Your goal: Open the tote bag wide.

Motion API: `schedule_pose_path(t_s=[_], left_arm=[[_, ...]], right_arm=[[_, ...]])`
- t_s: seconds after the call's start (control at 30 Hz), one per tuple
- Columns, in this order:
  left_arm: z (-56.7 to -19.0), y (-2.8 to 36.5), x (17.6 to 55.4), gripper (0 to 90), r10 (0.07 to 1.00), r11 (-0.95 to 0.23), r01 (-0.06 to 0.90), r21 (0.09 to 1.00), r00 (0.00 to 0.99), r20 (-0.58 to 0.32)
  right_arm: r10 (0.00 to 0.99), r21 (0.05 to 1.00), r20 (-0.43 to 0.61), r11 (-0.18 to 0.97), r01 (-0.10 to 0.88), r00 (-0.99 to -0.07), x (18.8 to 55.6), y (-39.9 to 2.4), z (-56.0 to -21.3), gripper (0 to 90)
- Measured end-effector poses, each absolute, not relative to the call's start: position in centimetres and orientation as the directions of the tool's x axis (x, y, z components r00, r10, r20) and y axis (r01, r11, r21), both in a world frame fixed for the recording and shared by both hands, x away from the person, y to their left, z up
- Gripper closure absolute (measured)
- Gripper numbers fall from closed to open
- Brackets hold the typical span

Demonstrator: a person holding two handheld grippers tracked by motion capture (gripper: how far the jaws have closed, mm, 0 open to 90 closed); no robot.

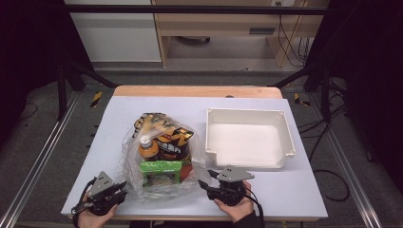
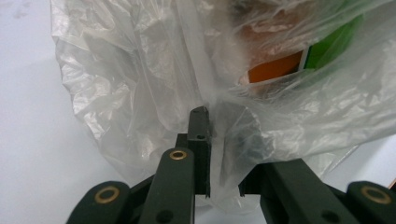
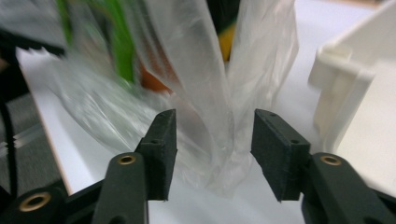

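Crinkled clear plastic bag (image 1: 159, 156) of snacks: left gripper (image 2: 215, 140) pinches it, right gripper (image 3: 214, 140) jaws spread.

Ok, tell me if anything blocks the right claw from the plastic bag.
Nothing visible does. The right claw stands open with a fold of the plastic bag already between its jaws; the white tray sits off to the side.
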State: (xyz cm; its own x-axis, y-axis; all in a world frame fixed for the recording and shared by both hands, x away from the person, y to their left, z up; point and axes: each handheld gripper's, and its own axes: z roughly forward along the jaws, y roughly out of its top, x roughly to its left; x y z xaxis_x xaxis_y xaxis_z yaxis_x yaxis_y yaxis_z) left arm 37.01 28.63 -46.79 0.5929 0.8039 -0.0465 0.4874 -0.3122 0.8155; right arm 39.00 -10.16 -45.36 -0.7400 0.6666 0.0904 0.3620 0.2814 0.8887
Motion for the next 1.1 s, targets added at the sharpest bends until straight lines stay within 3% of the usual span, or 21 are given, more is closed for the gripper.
schedule_pose_path(t_s=[0.27,0.33,0.37,0.43,0.47,0.5,0.53,0.57,0.73,1.1], left_arm=[[-46.9,28.6,37.1,78.7,0.805,-0.314,0.493,0.811,0.591,-0.048],[-46.9,28.6,37.0,78.3,0.805,-0.312,0.491,0.813,0.591,-0.047],[-46.8,28.6,37.0,78.3,0.805,-0.311,0.489,0.815,0.592,-0.048],[-46.8,28.7,37.0,76.7,0.804,-0.308,0.484,0.819,0.593,-0.049],[-46.6,28.9,36.9,73.8,0.802,-0.3,0.475,0.827,0.595,-0.051],[-46.6,28.9,36.9,71.2,0.802,-0.3,0.475,0.827,0.595,-0.051],[-46.4,29.0,36.8,66.0,0.805,-0.284,0.468,0.837,0.59,-0.057],[-46.2,29.1,36.7,66.0,0.807,-0.269,0.46,0.846,0.587,-0.062],[-44.5,29.8,36.0,40.3,0.814,-0.194,0.389,0.901,0.577,-0.074],[-39.0,29.5,34.9,29.0,0.817,-0.133,0.257,0.957,0.576,-0.041]], right_arm=[[0.645,0.952,0.065,0.19,0.242,-0.761,37.6,-10.0,-40.3,37.4],[0.649,0.961,0.051,0.174,0.214,-0.759,37.9,-9.6,-39.2,37.8],[0.654,0.963,0.045,0.172,0.207,-0.755,38.0,-9.4,-38.9,40.4],[0.659,0.964,0.048,0.167,0.208,-0.75,38.9,-8.9,-38.3,62.3],[0.655,0.958,0.059,0.177,0.228,-0.754,39.5,-8.6,-38.4,78.9],[0.655,0.958,0.059,0.177,0.228,-0.754,39.5,-8.6,-38.4,78.9],[0.666,0.949,0.061,0.191,0.25,-0.743,40.1,-8.5,-38.9,87.4],[0.666,0.949,0.061,0.191,0.25,-0.743,40.1,-8.5,-38.9,87.4],[0.678,0.938,0.08,0.197,0.285,-0.731,40.7,-8.8,-39.7,89.9],[0.675,0.93,0.074,0.218,0.294,-0.734,40.5,-8.7,-39.8,89.8]])
